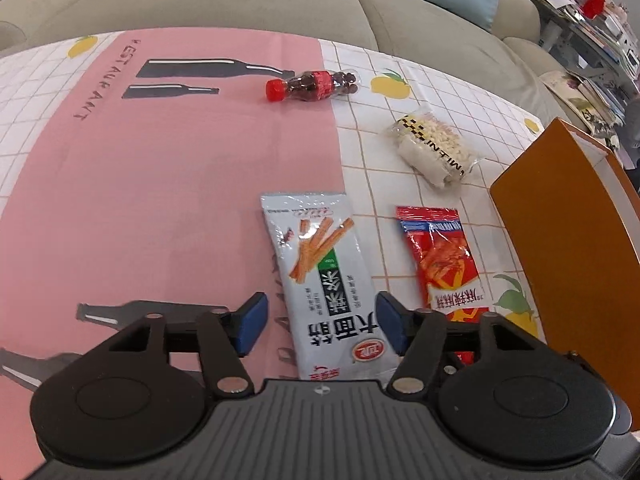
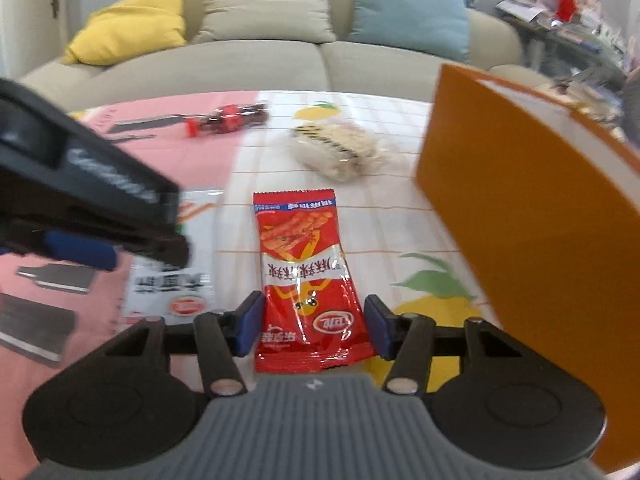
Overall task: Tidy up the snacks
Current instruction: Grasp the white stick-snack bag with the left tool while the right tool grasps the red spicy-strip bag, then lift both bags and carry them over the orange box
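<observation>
- Snacks lie spread over a tablecloth (image 1: 160, 168), pink on one part and white-checked with lemons on the other.
- Nearest, the silver-white packet (image 1: 326, 280) lies flat at 6 o'clock in the left wrist view, between the blue pads of the left gripper (image 1: 318, 326); its jaws stand wide, not pressing the packet.
- Just beside it at 4 o'clock, the red packet (image 2: 308, 284) lies flat between the spread fingers of the right gripper (image 2: 312, 322), also wide and unclamped.
- An orange box (image 1: 568, 240) stands upright at 3 o'clock, close to the red packet.
- Farther, at 1 o'clock, a clear bag of pale puffed snacks (image 1: 434, 148) rests on the checked part.
- At 12 o'clock a small cola bottle (image 1: 312, 85) lies on its side, red cap leftward.
- Beyond the table, a beige sofa (image 2: 256, 60) with yellow, beige and blue cushions.
</observation>
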